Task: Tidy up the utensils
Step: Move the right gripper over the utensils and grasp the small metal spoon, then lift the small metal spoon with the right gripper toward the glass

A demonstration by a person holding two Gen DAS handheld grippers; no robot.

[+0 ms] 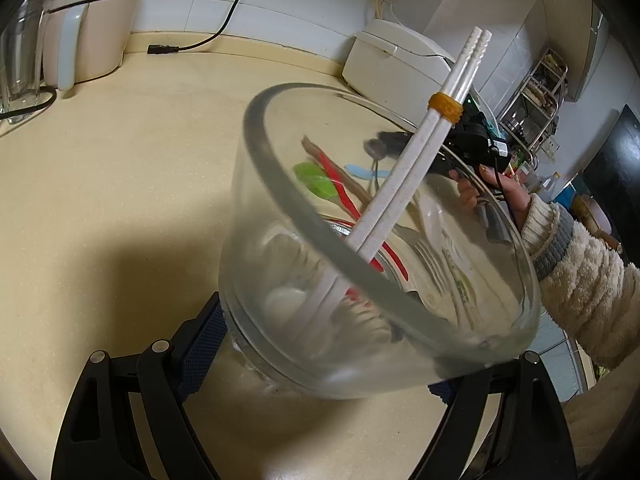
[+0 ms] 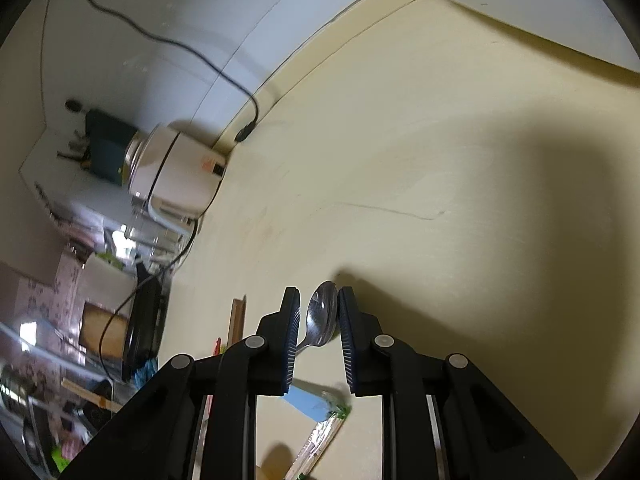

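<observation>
Steel is what your right gripper is working on: the shiny metal spoon lies on the cream countertop with its bowl exactly between the 2 blue-padded fingers. Its long axis runs from the bowl near the fingertips back and to the left, so the handle passes under the left-hand finger toward you. The right-hand pad sits against the bowl's edge, while a narrow gap shows on the other side; the jaws stand narrowly apart, not yet clamped on it. I judge the next move is to finish the pinch across the bowl, which is slippery and curved, so it may squirt out.

Your left gripper holds the clear glass bowl tilted, its 2 pads pressed on the base from either side. Inside leans a pair of white chopsticks joined by an amber band. Your right hand is the nearer one to the spoon; the bowl waits just beside it.
</observation>
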